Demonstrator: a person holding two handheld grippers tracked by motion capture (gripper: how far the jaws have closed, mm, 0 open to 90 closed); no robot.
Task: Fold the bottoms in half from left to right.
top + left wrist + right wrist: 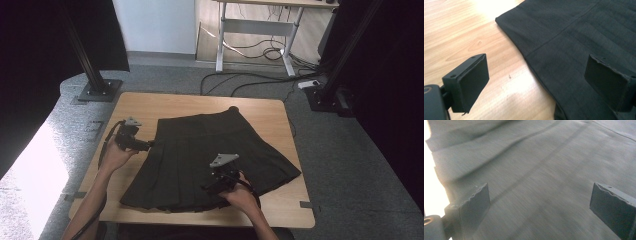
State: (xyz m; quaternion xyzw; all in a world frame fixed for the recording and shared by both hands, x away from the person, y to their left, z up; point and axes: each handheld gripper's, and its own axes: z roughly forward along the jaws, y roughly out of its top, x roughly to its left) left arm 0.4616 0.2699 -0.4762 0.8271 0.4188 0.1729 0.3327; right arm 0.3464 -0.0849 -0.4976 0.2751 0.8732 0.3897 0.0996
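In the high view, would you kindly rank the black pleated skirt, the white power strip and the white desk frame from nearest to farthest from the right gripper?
1. Black pleated skirt: directly under the right gripper, on the table.
2. White power strip: on the floor beyond the table's far right corner.
3. White desk frame: at the back of the room.

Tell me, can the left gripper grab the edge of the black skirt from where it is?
Probably yes. The left gripper sits right at the edge of the skirt, jaws open, one over the wooden table and one over the cloth, with nothing in between.
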